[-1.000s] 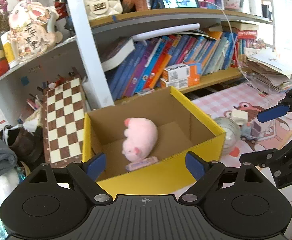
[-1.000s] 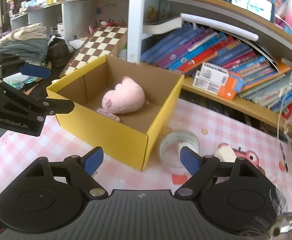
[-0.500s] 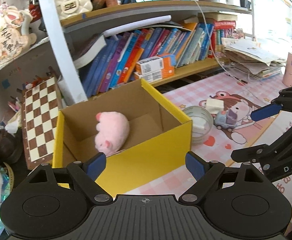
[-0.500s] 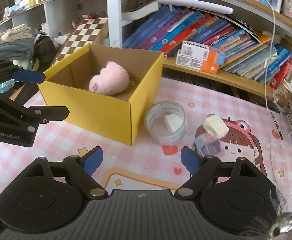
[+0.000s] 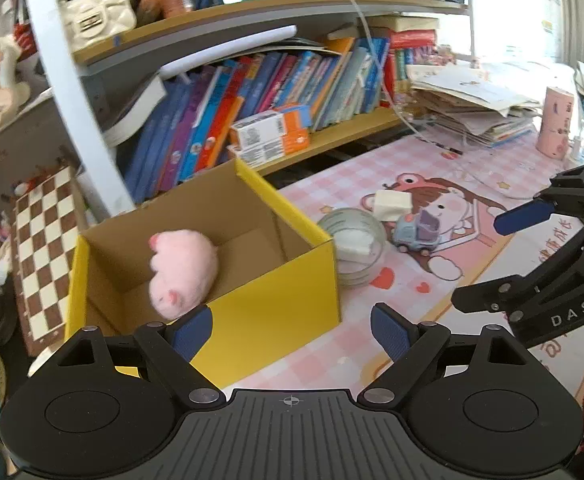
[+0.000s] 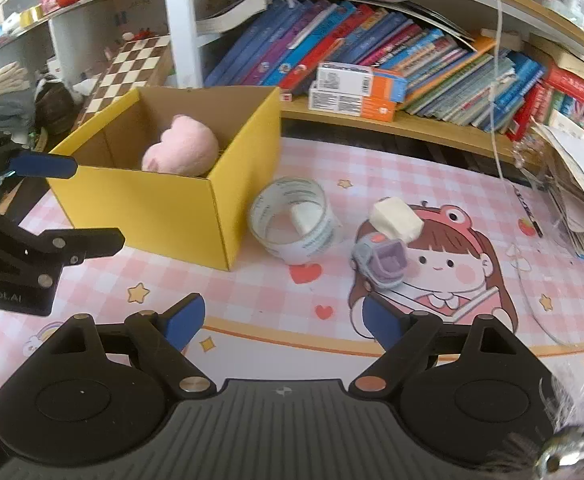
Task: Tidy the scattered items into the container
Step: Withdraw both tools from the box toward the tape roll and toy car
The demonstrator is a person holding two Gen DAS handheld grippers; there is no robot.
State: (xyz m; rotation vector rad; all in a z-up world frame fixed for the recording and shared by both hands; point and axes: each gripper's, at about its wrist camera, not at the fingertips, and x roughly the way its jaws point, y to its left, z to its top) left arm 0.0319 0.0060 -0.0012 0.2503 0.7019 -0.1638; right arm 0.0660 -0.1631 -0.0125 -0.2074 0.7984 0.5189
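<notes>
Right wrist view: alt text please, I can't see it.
The open, empty right gripper hangs over a pink mat, facing a tape roll and toy truck beside a yellow box holding a pink plush.

My right tongs (image 6: 281, 318) hang open and empty over the pink mat (image 6: 251, 292).
Ahead, a pink plush (image 6: 181, 151) lies in the yellow box (image 6: 163, 212); a tape roll (image 6: 296, 222) sits just beside it, a toy truck (image 6: 380, 261) and white block (image 6: 396, 220) further right. My left tongs (image 6: 91, 204) hover at left.
</notes>
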